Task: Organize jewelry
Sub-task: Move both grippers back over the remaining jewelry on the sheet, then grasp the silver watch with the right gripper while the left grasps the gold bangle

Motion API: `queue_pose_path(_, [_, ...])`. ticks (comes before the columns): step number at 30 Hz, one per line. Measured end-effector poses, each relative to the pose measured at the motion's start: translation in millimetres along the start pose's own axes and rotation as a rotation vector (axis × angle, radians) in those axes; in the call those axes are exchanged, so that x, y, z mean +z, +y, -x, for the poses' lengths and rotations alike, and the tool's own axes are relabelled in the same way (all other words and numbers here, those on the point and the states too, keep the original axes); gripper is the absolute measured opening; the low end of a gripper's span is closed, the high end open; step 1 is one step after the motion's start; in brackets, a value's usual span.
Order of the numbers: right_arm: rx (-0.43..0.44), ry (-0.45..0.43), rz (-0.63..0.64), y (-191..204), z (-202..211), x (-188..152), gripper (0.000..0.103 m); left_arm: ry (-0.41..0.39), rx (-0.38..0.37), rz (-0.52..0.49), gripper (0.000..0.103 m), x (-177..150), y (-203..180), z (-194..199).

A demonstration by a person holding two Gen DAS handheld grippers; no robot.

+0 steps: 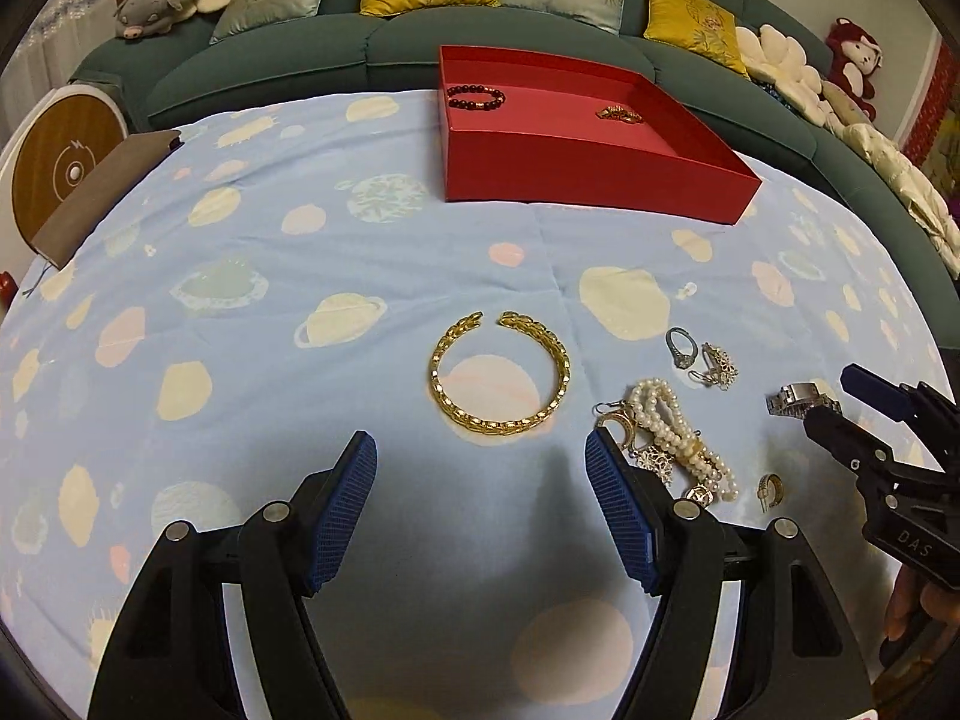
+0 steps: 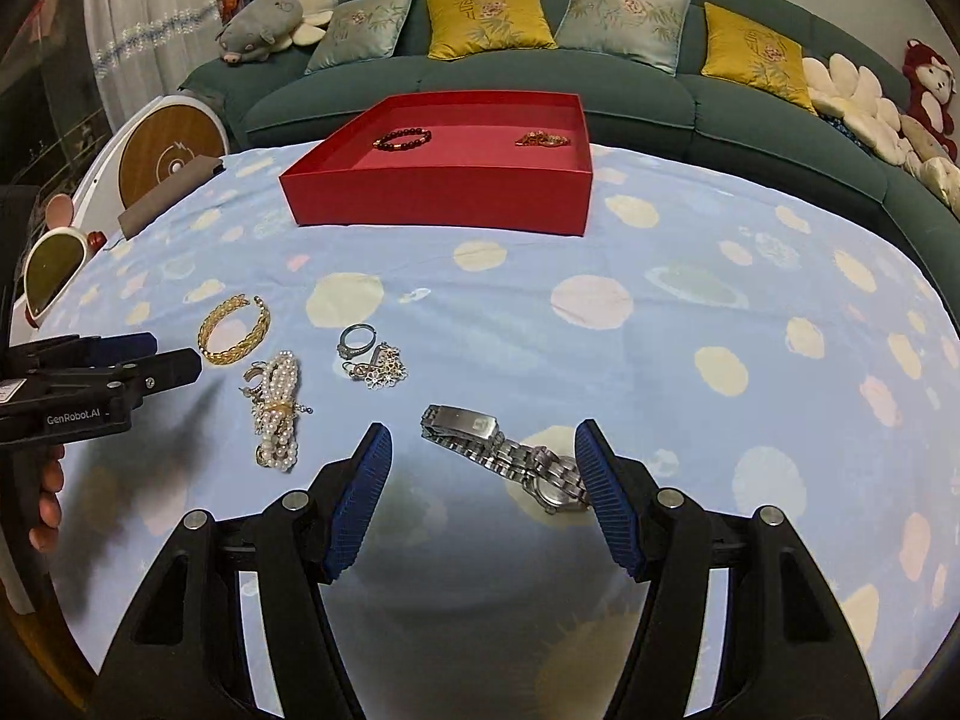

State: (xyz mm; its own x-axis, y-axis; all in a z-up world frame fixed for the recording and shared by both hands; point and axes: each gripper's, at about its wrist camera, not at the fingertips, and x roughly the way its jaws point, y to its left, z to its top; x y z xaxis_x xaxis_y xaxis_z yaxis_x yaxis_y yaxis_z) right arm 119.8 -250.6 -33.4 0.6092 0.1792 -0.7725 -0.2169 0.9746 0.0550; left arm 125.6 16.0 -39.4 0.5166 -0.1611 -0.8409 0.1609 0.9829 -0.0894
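Two grippers are hanging open-jawed and empty over the loose jewelry, the left gripper facing the gold bangle, the right gripper straddling the steel watch, so pickup looks next, calling for closing, then carrying to the far red tray.

left gripper jaws apart; right gripper likewise

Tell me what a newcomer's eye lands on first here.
The red tray at the far side of the blue planet-print cloth, already holding a dark bead bracelet. Nearer, the gold cuff bracelet lies just ahead of the open left claw, and a steel watch between the right claw's fingers.
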Motion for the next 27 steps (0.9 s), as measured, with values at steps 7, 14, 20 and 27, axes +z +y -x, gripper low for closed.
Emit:
queue_pose_path(7, [0.078,0.040,0.095,-2.6,-20.7,2.0,0.053,0.012,-0.017,0.011,0.070,-2.7,8.0,-4.0])
queue_pose_path(14, [0.121,0.067,0.095,-7.0,-28.0,1.3,0.027,0.021,-0.037,0.011,0.070,-2.3,7.8,-6.7])
queue_pose_path(20, [0.132,0.096,0.031,-6.1,-24.4,4.8,0.011,0.021,-0.045,0.020,0.070,1.7,5.0,-12.0])
queue_pose_path(27, [0.124,0.091,-0.022,1.9,-10.6,14.5,0.010,-0.004,-0.005,0.018,0.070,11.1,-0.8,-23.5])
